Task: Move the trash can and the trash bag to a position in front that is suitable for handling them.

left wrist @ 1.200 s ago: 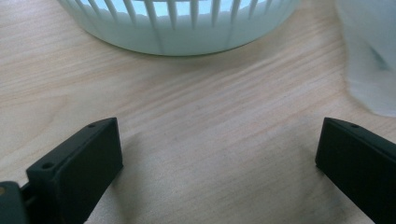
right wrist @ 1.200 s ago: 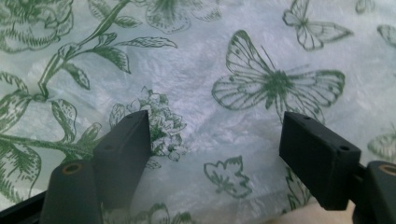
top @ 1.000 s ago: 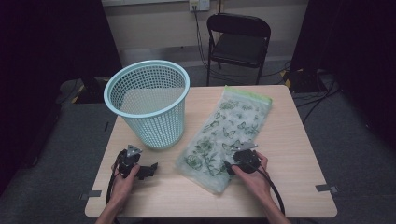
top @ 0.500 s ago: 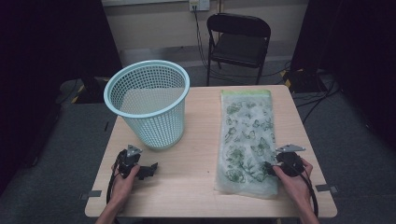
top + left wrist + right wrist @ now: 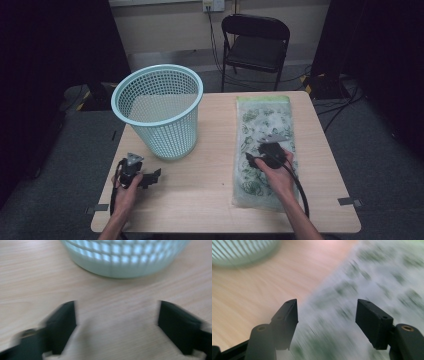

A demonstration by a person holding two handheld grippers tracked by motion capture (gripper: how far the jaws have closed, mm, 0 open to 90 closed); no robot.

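The right gripper point(image 5: 254, 161) hangs just above the see-through plastic bag with green leaf prints and a green strip at its far end point(image 5: 265, 122). Its two black fingers point(image 5: 287, 320) stand well apart and have just been closing a little, with nothing pinched between them; in the right gripper view the blurry bag and some wood lie under the gap. The bag lies flat and long on the right side of the light wooden tabletop point(image 5: 210, 175), its near end close to the near edge. The left gripper point(image 5: 150, 177) sits low at the near left of the tabletop, pointing toward the right. Its fingers point(image 5: 62, 322) are also apart, have just been closing a bit, and hold nothing; bare wood shows between them. Just past it, on the far side, stands the pale blue plastic basket full of small holes point(image 5: 160, 112), upright. I think the step now is getting a hold on the bag. Next, the right fingers likely need to come down on an edge of the bag and pinch it, so it can be lifted toward the basket. The bag is thin and flat, so catching an edge may be tricky.
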